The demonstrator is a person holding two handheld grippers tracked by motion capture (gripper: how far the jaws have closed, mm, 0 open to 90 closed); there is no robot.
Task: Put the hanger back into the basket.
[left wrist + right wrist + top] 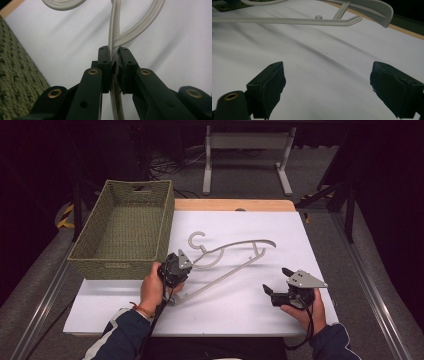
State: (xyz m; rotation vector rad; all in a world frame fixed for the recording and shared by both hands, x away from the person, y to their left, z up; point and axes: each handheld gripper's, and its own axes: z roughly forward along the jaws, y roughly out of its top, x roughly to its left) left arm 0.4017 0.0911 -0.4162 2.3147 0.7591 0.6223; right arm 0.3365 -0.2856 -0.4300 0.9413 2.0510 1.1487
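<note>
A pale grey plastic clothes hanger (220,276) lies flat on the white table top (260,315), its hook towards the basket. My left gripper (181,272) is at the hanger's left end, beside the basket's front corner. In the left gripper view, my left gripper (113,51) is shut on a thin bar of the hanger (140,27), where the curved arm joins it. My right gripper (276,280) rests to the right of the hanger, held low over the table. Its jaws (327,82) stand wide open with bare table between them, and the hanger (287,21) lies farther off.
A green woven basket (120,265) stands at the table's left, overhanging the edge; its wall (15,65) is close to my left gripper. A wooden strip (235,205) edges the far side. A white desk frame (247,142) and cables lie on the floor beyond.
</note>
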